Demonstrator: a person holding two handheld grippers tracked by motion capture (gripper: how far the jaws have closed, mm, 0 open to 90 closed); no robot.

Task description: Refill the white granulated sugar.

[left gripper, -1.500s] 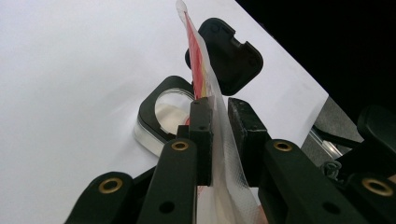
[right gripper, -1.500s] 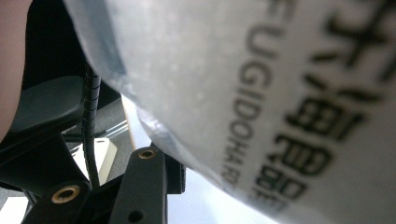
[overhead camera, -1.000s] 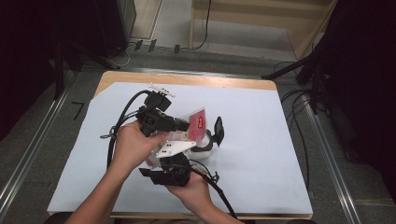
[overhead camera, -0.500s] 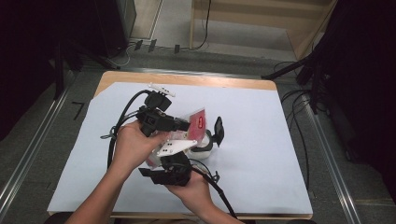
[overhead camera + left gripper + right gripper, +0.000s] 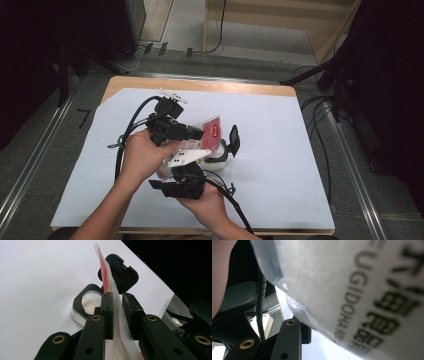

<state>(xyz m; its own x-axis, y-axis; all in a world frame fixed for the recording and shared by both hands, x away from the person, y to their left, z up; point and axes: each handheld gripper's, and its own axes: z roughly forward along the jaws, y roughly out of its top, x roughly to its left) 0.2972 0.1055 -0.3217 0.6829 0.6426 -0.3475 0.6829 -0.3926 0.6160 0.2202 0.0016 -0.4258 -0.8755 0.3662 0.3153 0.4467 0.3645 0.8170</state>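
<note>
A clear plastic pouch point(image 5: 200, 145) with a red label at its top is held above the middle of the table point(image 5: 280, 91), pinched near its upper part by the left gripper point(image 5: 197, 134); in the left gripper view the jaws are seen drawn narrow on the thin film of the pouch, whose red-and-yellow edge rises between them. What the pouch contains cannot be made out; a frosted white filling and dark printed letters are seen on its face in the right gripper view. The right gripper point(image 5: 187, 167) is held just beneath the pouch, and whether its jaws are pressed on the pouch cannot be told. Just beside the pouch a small clear container point(image 5: 86, 303) with a black rim is set on the table, its hinged black lid point(image 5: 120, 273) standing open behind it; the inside appears pale. The table is covered by a white sheet point(image 5: 280, 160), with a wooden edge showing along the far side. Cables point(image 5: 320, 107) are seen on the grey floor point(image 5: 45, 145) around it, and the surroundings are dark.
</note>
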